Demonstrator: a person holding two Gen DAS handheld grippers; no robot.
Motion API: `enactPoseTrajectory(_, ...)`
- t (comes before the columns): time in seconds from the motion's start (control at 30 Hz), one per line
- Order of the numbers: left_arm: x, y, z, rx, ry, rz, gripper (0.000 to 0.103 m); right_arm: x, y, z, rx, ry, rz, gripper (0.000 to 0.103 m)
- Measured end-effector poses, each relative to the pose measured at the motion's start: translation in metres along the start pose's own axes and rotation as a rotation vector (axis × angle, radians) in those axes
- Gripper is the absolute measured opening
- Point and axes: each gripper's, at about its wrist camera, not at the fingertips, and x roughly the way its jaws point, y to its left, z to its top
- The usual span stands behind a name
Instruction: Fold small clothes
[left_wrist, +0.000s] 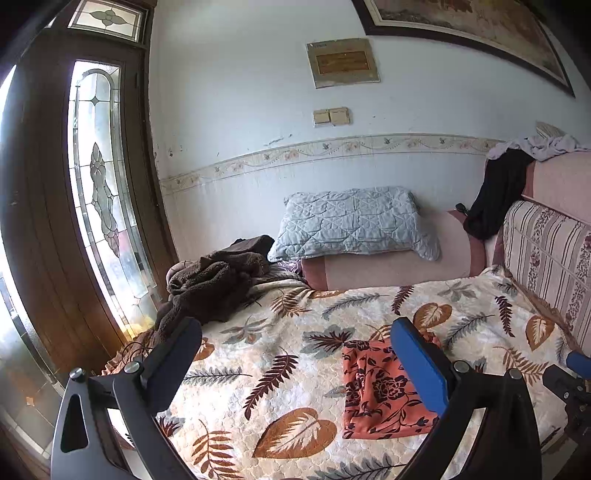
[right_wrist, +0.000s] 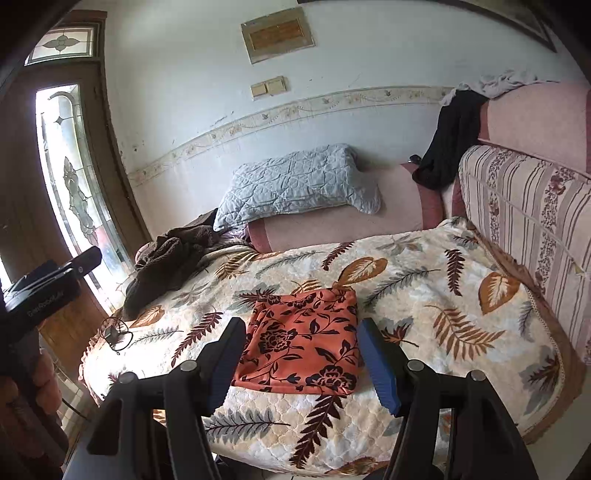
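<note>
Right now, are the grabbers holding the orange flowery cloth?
No. The orange flowery cloth lies folded on the leafy blanket. The left gripper and right gripper are open above it, holding nothing.

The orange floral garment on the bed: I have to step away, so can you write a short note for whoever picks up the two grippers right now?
Left gripper: open, empty, held above the bed.
Right gripper: open, empty, also clear of the cloth.
Orange floral garment: lies flat on the leaf-print blanket as a compact folded rectangle, nothing touching it.
Done: this piece looks folded and released.
Left: possibly the brown fleece heap at the blanket's far left corner; whether it belongs to the job I cannot tell.
</note>
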Motion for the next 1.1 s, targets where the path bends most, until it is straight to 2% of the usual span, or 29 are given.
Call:
enactPoseTrajectory(0.33, -0.015, -0.015, 0.005, 0.016, -0.034, -0.038, 0.102, -0.018, -0.011, -0.005, -0.004, -0.019, -0.043, 0.067)
enactPoseTrajectory(1.1, -0.019, -0.014, 0.006, 0.014, -0.049, -0.073, 0.102, -0.019, -0.004, -0.005, -0.037, -0.029, -0.031, 0.067)
